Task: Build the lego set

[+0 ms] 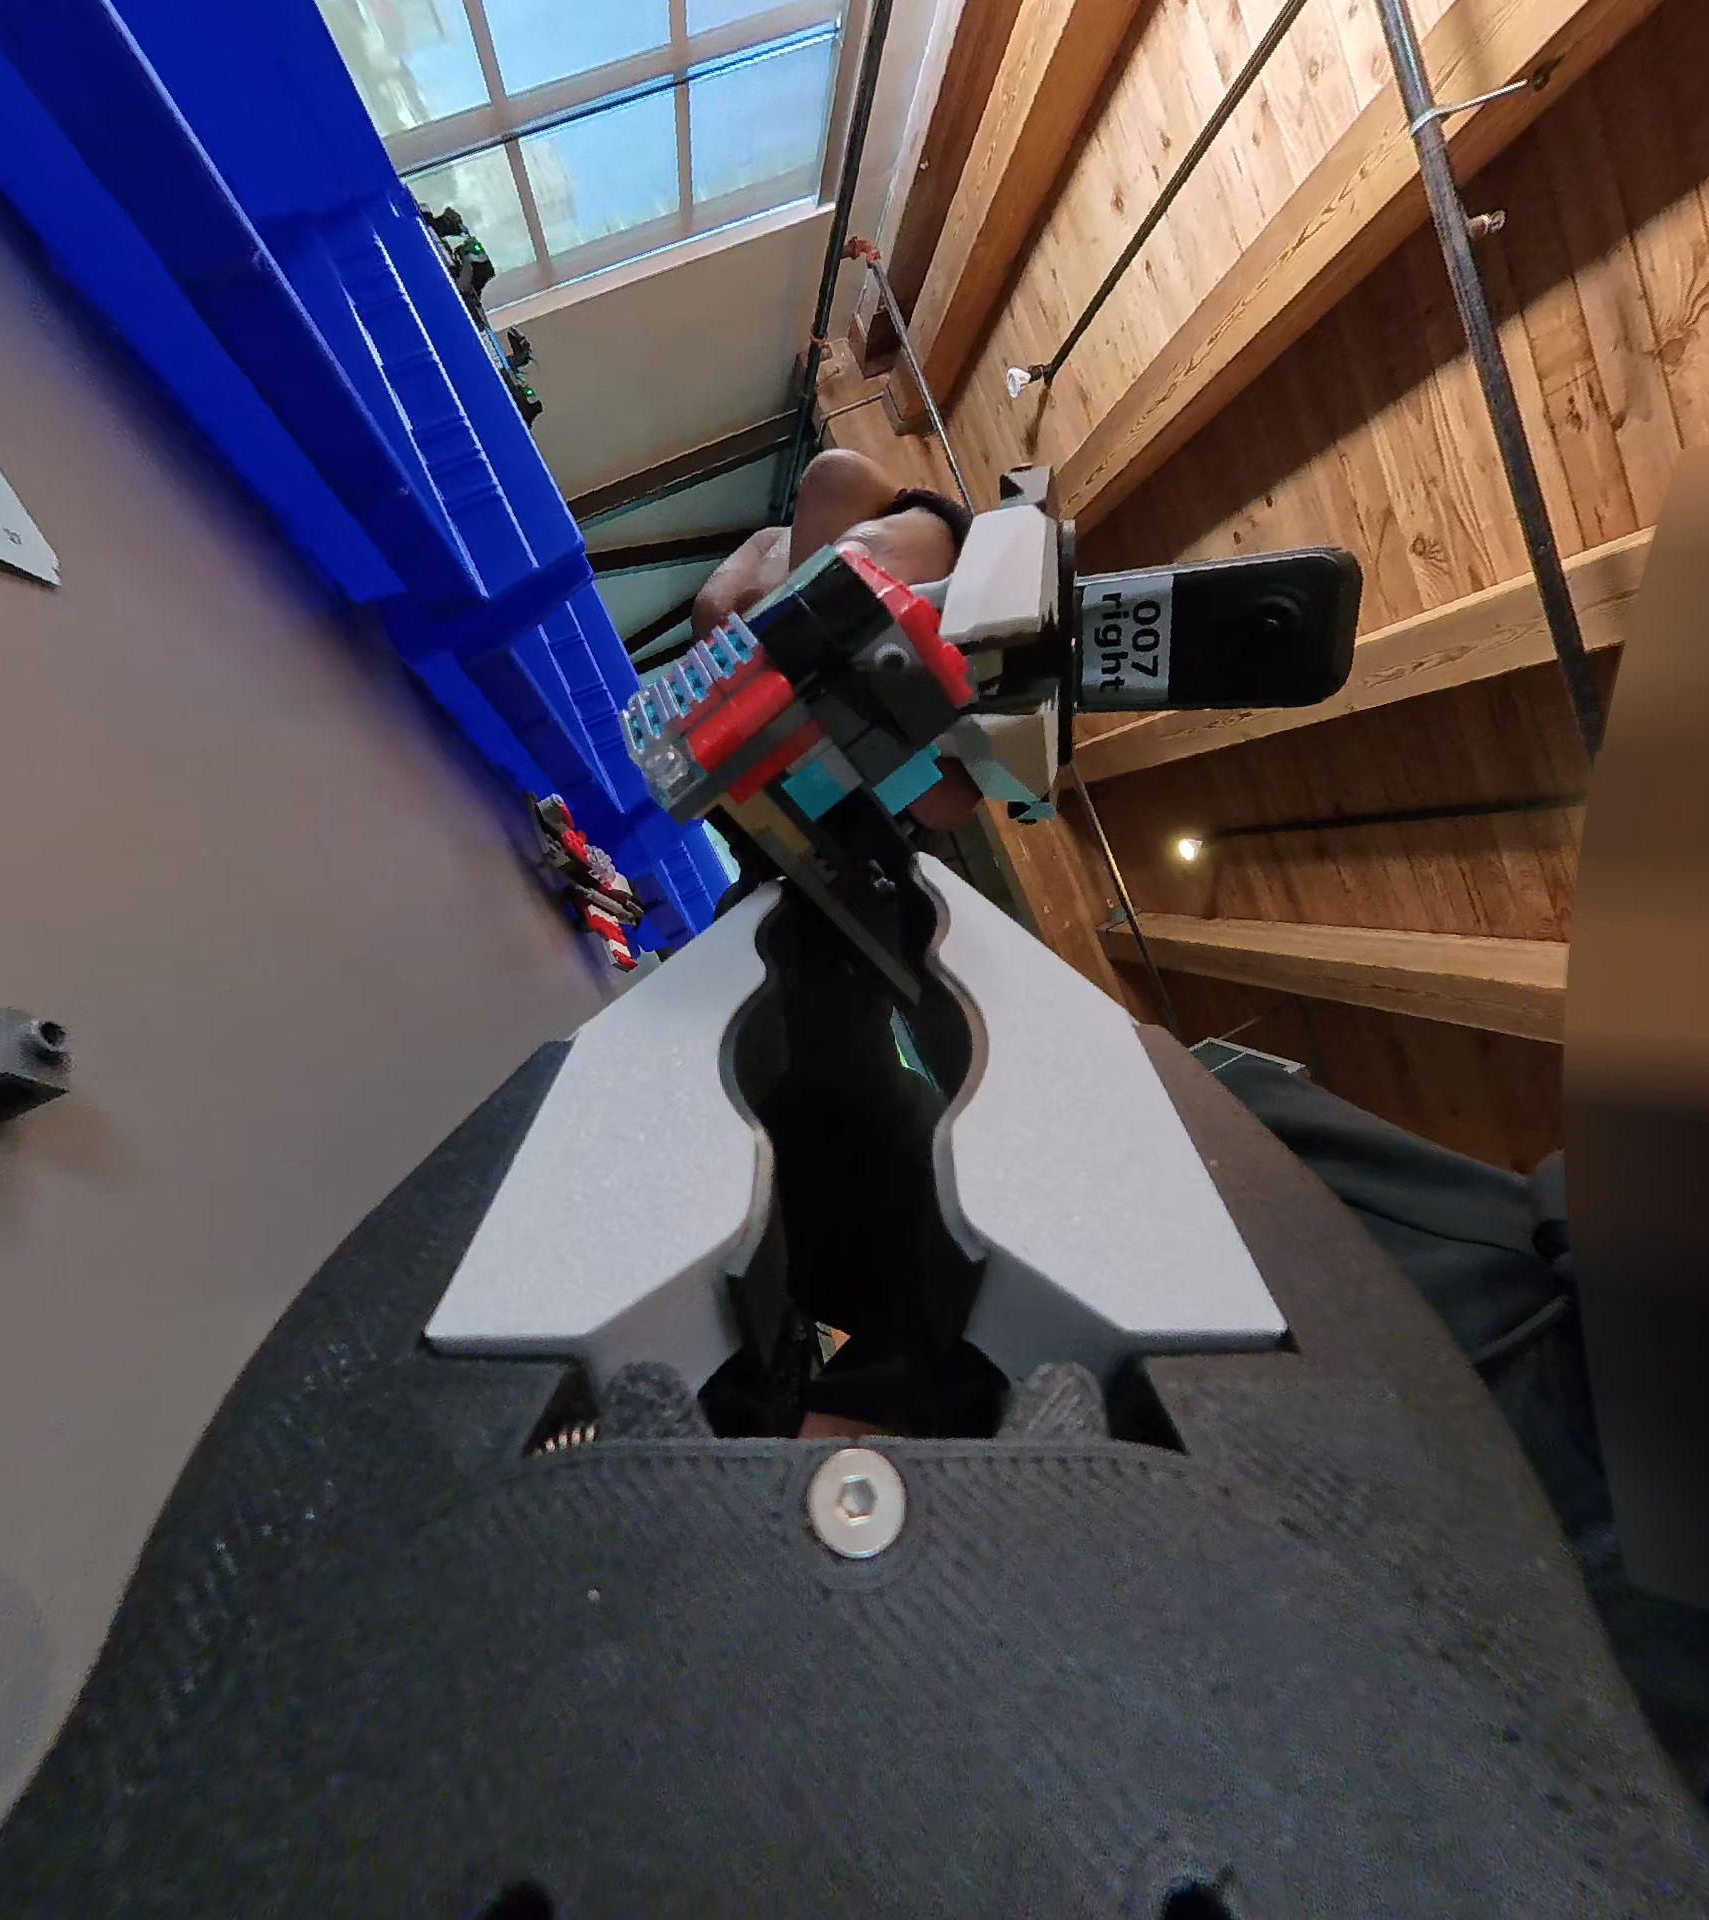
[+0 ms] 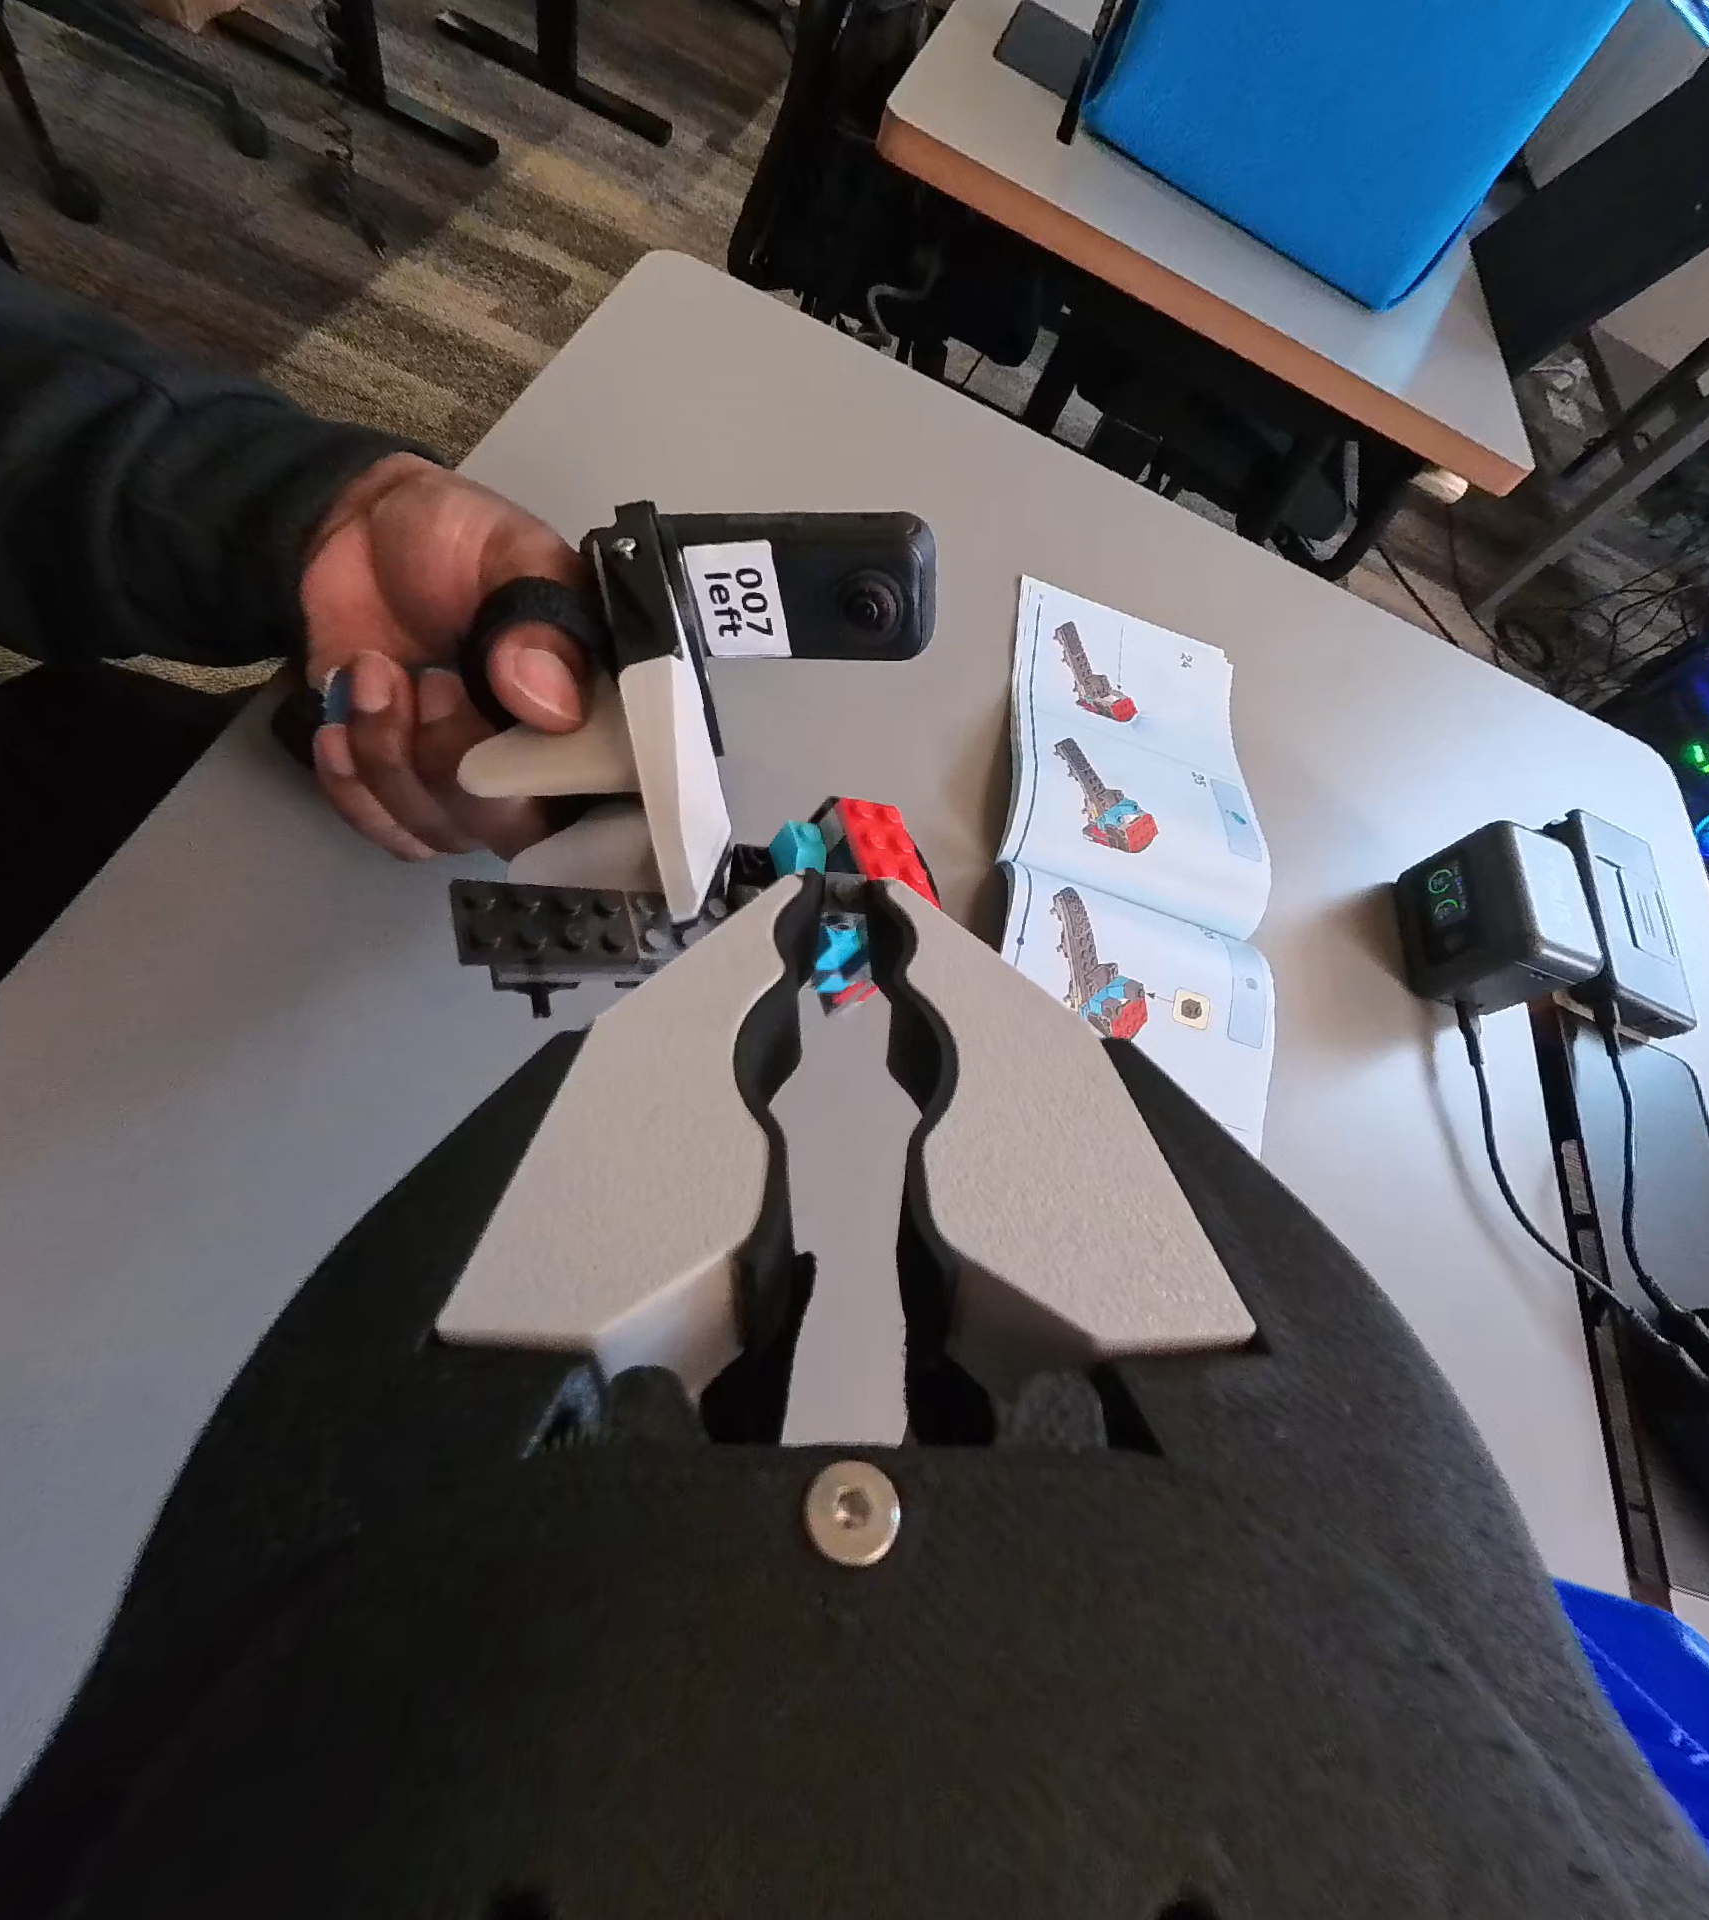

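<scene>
Plastic, light, brittle at joints: left gripper [image 1: 845, 914] clamping lego model [image 1: 808, 696] by black base; right gripper [image 2: 845, 904] pinching red-teal end, beside booklet [image 2: 1130, 831].

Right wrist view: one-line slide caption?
Both tools, right and left, grip a red, black and teal lego model over the grey table, open instruction booklet alongside.

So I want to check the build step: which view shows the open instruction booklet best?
The right wrist view: the instruction booklet lies open on the table, right of the lego model. The left wrist view shows none of it clearly.
</scene>
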Motion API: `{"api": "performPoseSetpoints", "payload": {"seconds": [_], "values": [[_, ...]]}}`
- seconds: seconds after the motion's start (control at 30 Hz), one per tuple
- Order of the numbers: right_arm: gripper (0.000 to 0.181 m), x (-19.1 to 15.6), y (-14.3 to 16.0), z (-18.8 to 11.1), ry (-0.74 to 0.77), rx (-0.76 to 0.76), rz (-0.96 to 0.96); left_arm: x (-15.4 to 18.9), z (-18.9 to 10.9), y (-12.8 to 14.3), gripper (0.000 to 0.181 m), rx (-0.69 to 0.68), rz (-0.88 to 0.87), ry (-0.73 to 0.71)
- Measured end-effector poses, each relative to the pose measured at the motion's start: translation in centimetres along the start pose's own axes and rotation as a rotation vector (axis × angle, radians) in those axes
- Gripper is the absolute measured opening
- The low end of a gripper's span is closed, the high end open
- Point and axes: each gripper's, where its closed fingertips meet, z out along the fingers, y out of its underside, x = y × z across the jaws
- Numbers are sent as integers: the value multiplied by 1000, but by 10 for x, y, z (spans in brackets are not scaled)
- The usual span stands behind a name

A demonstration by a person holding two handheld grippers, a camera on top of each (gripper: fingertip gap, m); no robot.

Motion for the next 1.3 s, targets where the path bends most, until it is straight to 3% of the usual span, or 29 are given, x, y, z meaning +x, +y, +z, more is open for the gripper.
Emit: {"api": "performPoseSetpoints", "payload": {"seconds": [0.9, 1.3], "values": [[11, 5, 5, 5, 44, -23, -9, 0, 0, 0, 18, 6, -8, 1], [31, 7, 6, 0, 71, 18, 2, 0, -2, -2, 18, 13, -10, 1]]}}
